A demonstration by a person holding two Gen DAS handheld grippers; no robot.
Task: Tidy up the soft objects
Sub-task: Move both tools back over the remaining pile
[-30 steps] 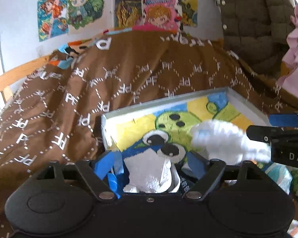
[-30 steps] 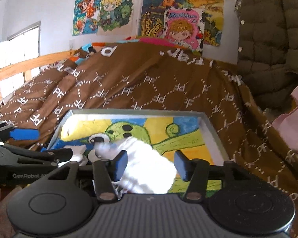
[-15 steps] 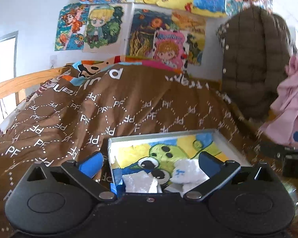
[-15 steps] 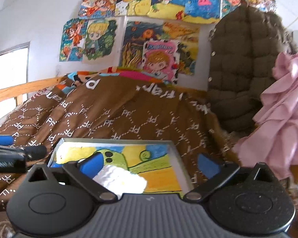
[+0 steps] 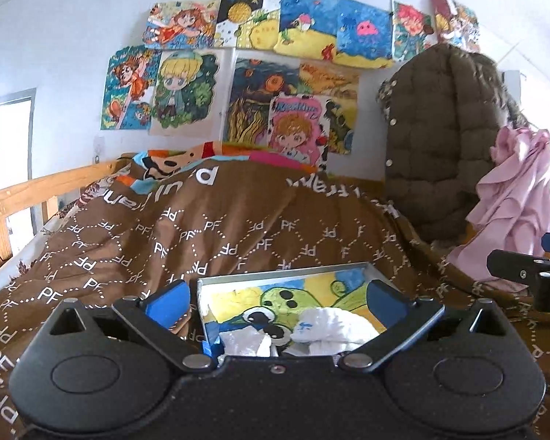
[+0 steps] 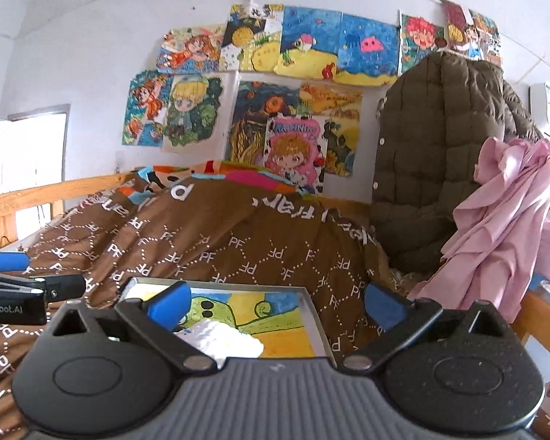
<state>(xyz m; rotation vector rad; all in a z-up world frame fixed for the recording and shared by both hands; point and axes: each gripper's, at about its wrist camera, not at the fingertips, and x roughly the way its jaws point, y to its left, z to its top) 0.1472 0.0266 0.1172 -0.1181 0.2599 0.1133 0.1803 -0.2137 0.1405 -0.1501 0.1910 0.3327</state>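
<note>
Hovering over tray [image 5: 282, 275], jaws spread

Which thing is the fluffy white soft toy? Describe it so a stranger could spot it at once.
Start at the brown PF-patterned quilt covering the bed, then find the shallow metal-rimmed tray lying on it, its floor painted with a green cartoon creature. The fluffy white soft toy lies in the tray's near right part. Unlike the crinkly, shiny white wrapper to its left, it is plush, with a small blue mark.

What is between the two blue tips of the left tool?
In the left wrist view, the left tool frames the tray holding a white soft toy.
</note>
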